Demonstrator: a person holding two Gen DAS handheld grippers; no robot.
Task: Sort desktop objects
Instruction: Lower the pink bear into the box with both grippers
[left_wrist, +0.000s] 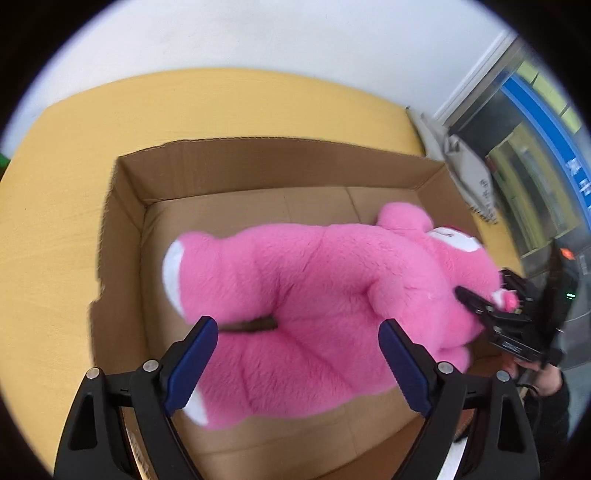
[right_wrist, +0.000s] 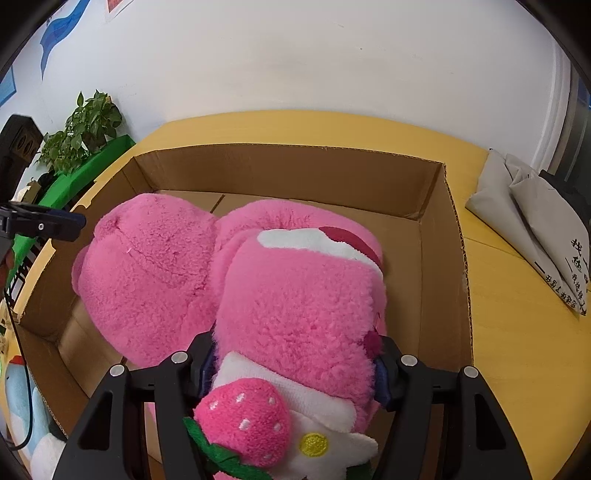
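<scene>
Plush pink bear (right_wrist: 295, 295) lies inside the open brown cardboard box (right_wrist: 288, 166) on the yellow bench (right_wrist: 517, 350). Right claw (right_wrist: 295, 365) clamps its head; left claw (left_wrist: 299, 354) gapes apart, empty. Release only once the bear rests flat.

Fluffy pink plush toy (right_wrist: 295, 295) of matt, fuzzy fabric lies in a plain brown corrugated cardboard box (right_wrist: 288, 173) on a smooth yellow wood-look table (left_wrist: 66, 236). Grey cloth bags (right_wrist: 535, 221) at right.

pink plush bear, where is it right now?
Inside the open cardboard box on the yellow table: the pink plush bear fills both wrist views, its head end between the right gripper pads.
</scene>
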